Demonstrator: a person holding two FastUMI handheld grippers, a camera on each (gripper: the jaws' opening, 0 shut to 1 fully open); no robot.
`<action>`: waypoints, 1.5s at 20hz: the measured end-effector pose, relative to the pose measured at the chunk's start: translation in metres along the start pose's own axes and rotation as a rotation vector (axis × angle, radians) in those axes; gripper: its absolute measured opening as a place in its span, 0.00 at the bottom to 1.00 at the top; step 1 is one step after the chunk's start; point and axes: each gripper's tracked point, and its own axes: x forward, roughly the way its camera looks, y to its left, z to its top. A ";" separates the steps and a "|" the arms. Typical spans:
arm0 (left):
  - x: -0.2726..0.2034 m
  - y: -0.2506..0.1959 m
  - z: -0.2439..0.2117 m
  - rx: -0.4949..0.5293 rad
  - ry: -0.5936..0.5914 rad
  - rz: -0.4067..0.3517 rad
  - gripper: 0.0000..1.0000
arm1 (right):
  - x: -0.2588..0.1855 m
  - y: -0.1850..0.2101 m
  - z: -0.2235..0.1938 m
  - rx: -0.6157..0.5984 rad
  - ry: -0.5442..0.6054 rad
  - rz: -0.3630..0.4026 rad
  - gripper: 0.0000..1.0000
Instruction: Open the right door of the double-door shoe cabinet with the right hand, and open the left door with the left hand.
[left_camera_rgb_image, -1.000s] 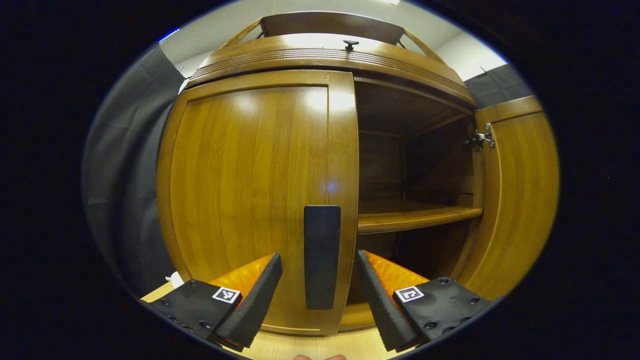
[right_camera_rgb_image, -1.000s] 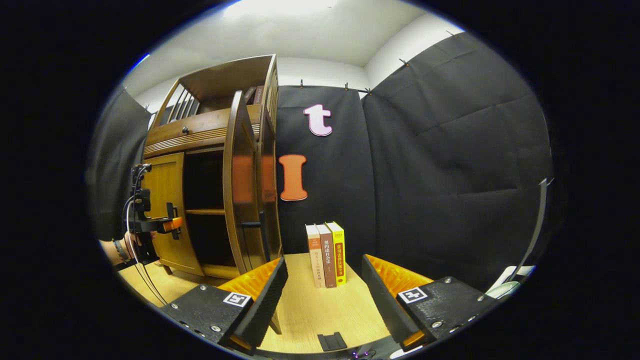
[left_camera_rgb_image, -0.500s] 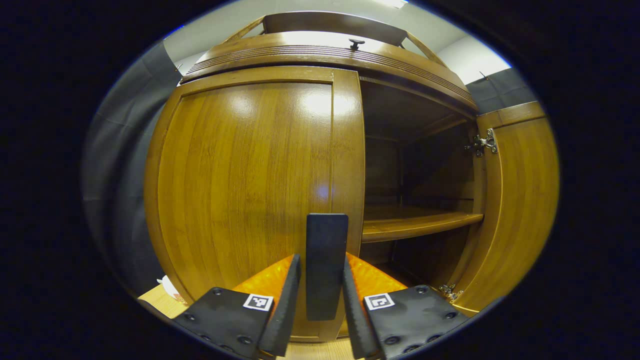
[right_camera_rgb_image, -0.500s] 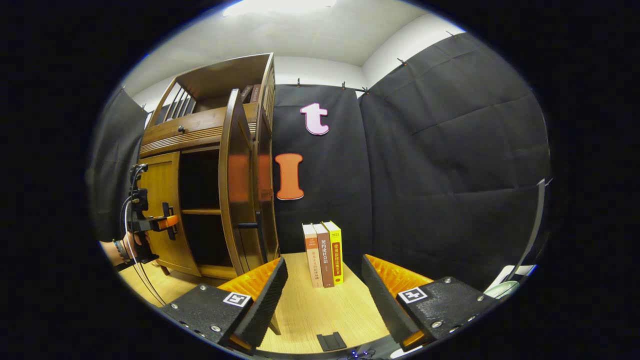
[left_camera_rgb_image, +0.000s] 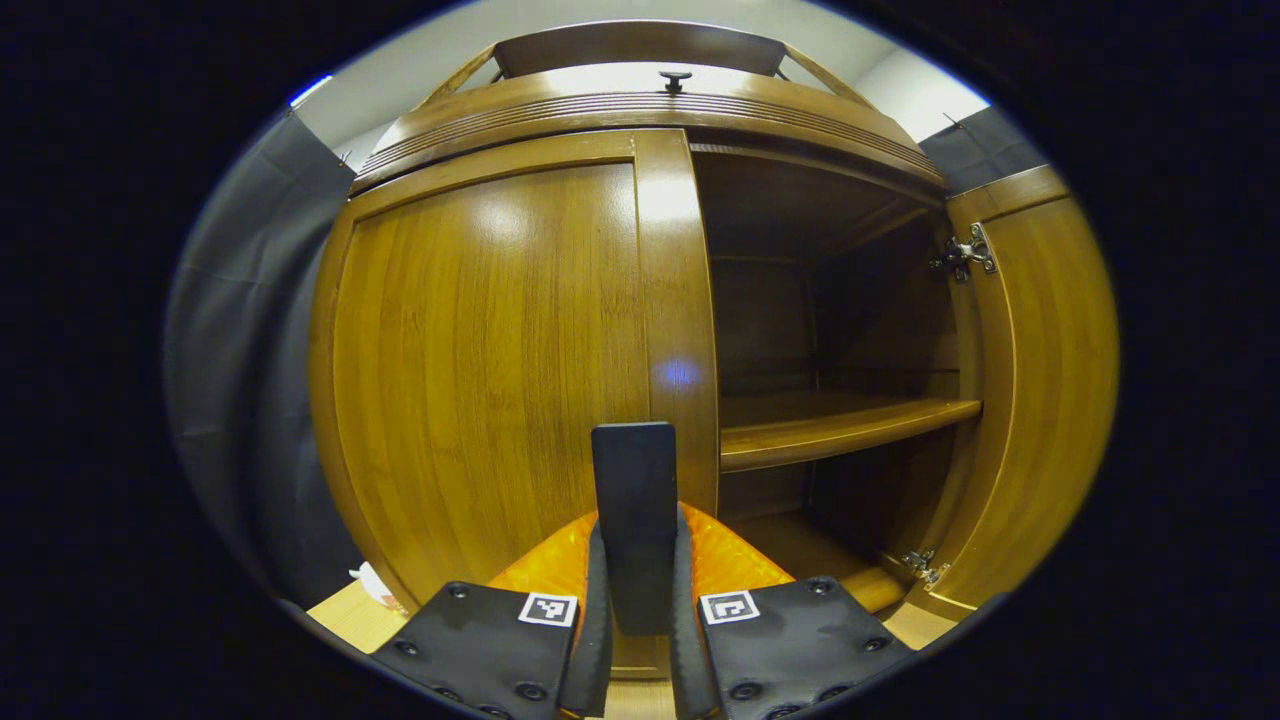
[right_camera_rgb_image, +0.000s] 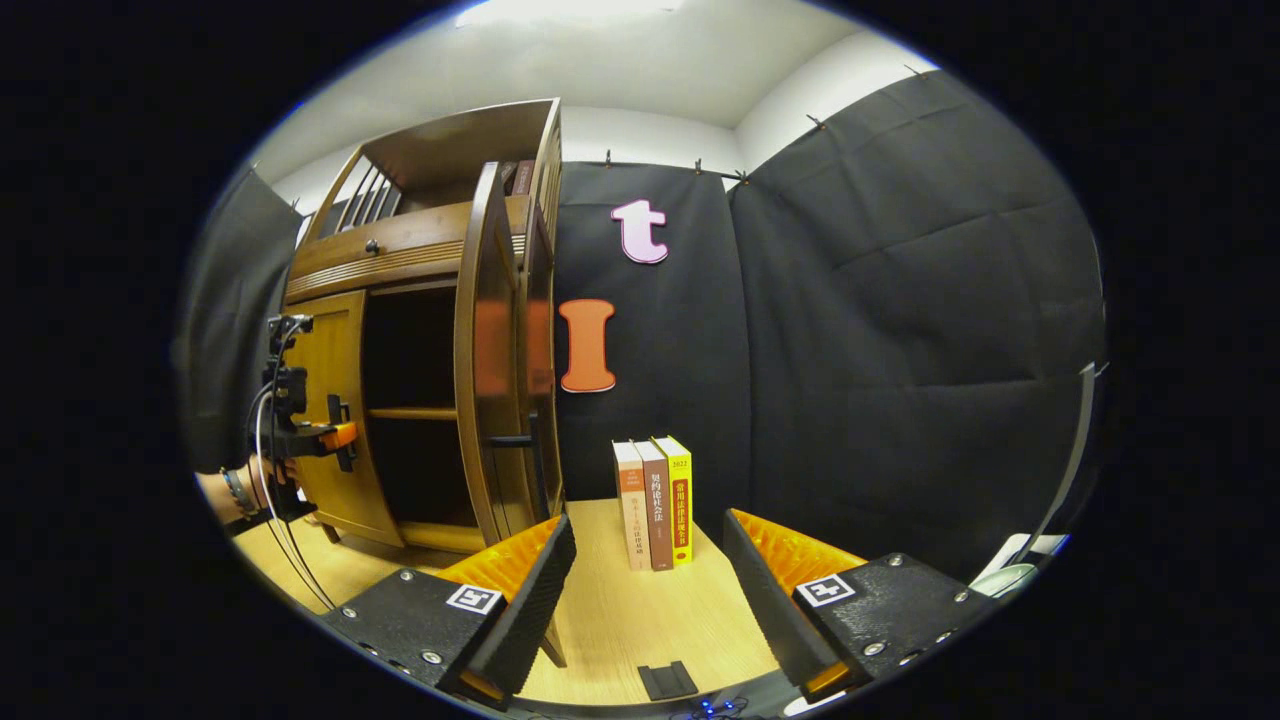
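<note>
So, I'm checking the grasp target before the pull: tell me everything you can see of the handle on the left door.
The handle is a flat, dark, matte vertical bar with squared corners, upright on the right stile of the glossy wooden left door, low down by the open compartment. The door looks closed. The left gripper is shut on the handle's lower part, a finger on each side; its upper part stands free. In the right gripper view it is a small dark bar at that gripper.
</note>
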 end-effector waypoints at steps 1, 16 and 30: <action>-0.006 0.001 0.000 -0.006 0.006 0.005 0.31 | -0.003 0.002 -0.001 -0.002 0.008 0.006 0.91; -0.168 0.092 0.007 0.036 0.024 0.186 0.29 | -0.009 0.049 0.008 0.041 0.006 0.050 0.92; -0.219 0.227 0.005 -0.007 -0.005 0.098 0.08 | -0.015 0.119 0.018 0.000 -0.012 0.082 0.92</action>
